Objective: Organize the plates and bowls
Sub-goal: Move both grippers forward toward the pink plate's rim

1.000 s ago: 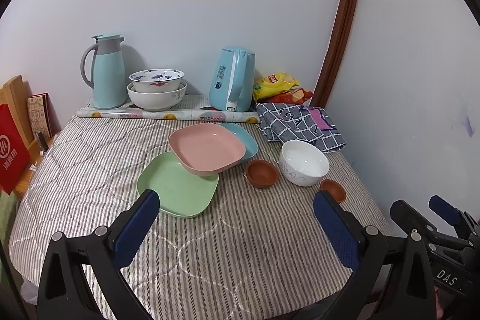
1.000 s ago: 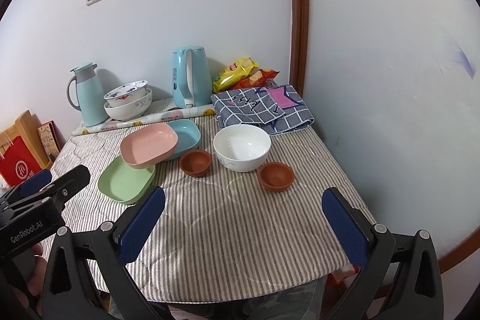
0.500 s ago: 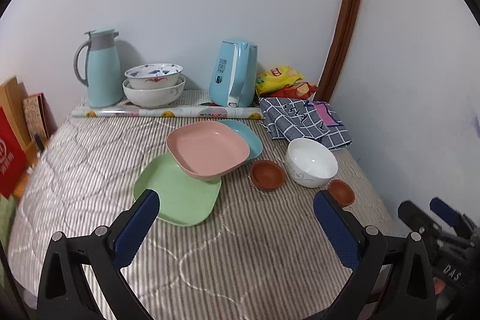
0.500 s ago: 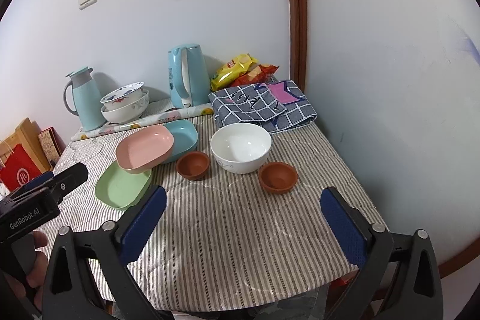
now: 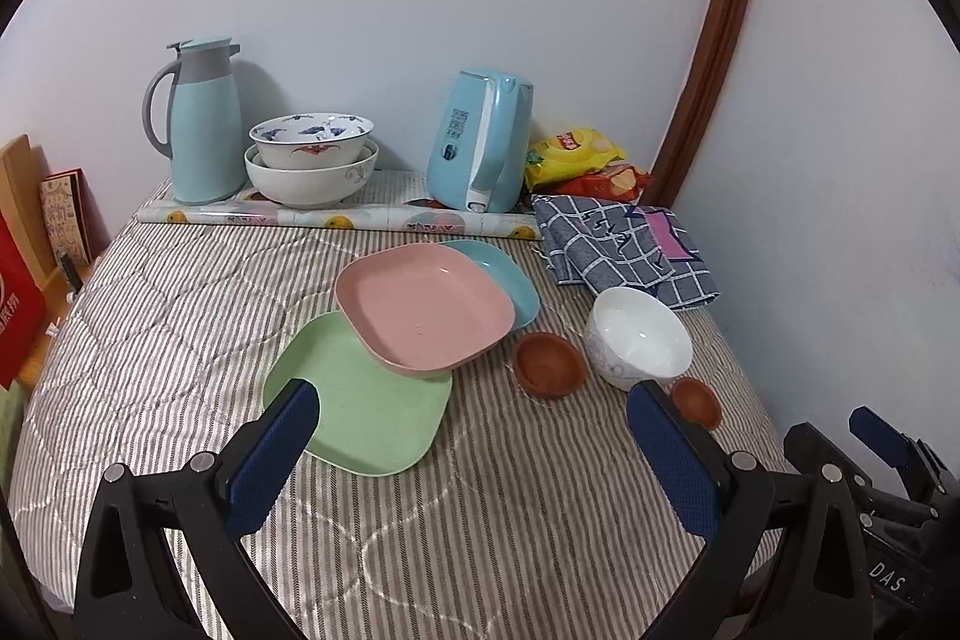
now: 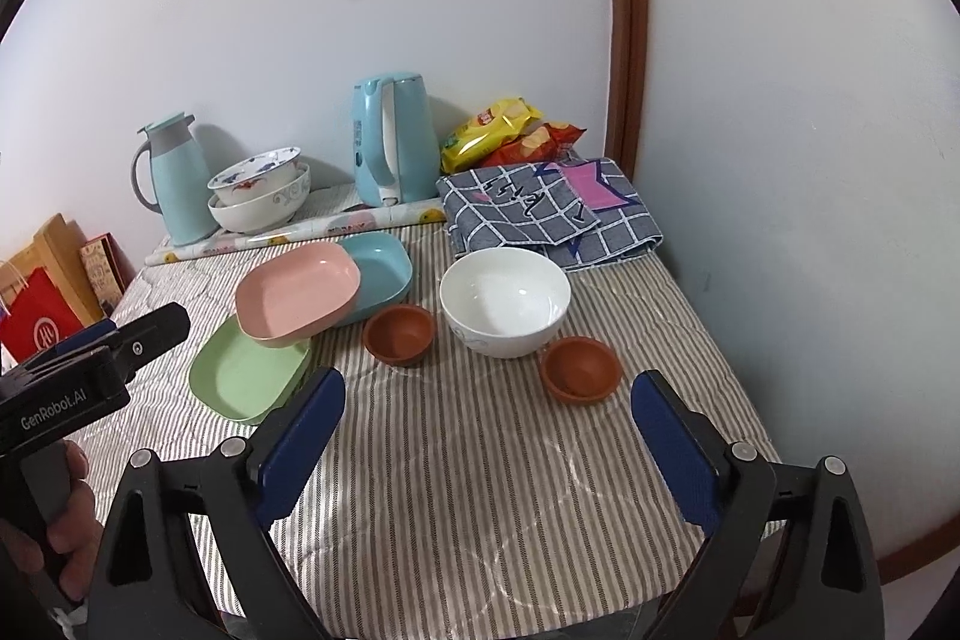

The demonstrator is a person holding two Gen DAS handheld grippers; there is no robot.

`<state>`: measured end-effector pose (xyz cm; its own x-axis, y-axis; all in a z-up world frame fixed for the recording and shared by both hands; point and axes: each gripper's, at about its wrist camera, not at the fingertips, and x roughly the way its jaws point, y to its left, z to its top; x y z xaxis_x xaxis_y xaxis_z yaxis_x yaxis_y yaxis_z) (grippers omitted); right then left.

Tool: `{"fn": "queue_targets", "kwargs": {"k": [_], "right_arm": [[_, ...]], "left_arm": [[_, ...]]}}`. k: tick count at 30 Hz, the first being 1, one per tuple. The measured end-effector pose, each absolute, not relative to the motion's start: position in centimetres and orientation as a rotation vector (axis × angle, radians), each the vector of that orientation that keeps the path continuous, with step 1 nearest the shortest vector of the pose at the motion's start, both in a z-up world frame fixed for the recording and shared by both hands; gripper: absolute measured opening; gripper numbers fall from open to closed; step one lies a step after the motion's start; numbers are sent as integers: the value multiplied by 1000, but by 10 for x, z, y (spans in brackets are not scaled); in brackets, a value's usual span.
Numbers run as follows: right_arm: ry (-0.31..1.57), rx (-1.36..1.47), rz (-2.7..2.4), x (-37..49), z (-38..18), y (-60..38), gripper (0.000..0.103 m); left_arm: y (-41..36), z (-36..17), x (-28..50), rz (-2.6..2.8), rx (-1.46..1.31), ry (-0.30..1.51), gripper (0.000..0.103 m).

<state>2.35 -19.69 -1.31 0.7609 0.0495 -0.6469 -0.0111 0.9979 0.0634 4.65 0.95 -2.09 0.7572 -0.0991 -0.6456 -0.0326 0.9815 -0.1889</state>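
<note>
Reaching in with both my left gripper (image 5: 471,451) and right gripper (image 6: 489,436) wide open and empty, I risk tipping the pink plate (image 5: 425,307), which rests tilted across the green plate (image 5: 360,409) and blue plate (image 5: 504,274).

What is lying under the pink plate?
The pink plate rests on a green plate in front and a blue plate behind. The parts of both plates beneath it are covered.

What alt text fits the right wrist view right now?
The right hand-held gripper hangs open over a striped tablecloth, facing a white bowl between two small brown bowls. Pink, blue and green plates overlap at left.
</note>
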Motion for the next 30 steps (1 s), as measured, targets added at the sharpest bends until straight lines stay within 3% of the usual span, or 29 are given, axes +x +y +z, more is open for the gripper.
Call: {"fn": "queue_targets", "kwargs": {"k": [18,30], "right_arm": [[751,85,103,81,-30,-162,96],[803,60,125,126,-52,-140,82]], "left_arm": [[55,-48,104,-4,-226,777,103],[76,-66,146,-5,-263,805,97]]}}
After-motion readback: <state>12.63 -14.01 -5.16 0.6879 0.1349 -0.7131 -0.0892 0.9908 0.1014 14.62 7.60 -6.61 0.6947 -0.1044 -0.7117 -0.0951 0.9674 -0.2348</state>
